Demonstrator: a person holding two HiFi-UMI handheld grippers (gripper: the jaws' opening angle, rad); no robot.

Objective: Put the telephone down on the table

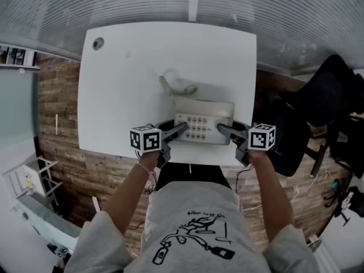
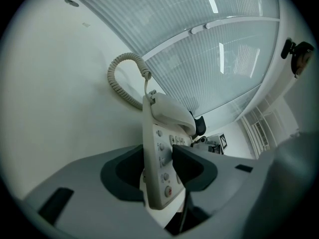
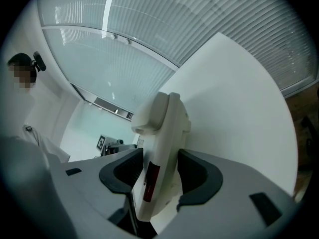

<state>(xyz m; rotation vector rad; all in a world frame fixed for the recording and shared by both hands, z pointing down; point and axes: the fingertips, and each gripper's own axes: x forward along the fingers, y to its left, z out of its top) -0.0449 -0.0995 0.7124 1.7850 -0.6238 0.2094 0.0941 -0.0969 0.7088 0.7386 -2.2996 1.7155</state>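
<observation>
The left forearm (image 1: 128,195) and right forearm (image 1: 273,192) reach from the lower frame toward centre. The left tongs (image 1: 181,128) and right tongs (image 1: 223,129) point inward and slightly down, each clamped across one end of the telephone (image 1: 205,115), jaws pressing both faces.

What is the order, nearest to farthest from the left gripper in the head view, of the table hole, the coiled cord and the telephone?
1. The telephone, held between the jaws of the left gripper.
2. The coiled cord, just beyond the telephone, mid-table.
3. The table hole, at the far left corner.
</observation>
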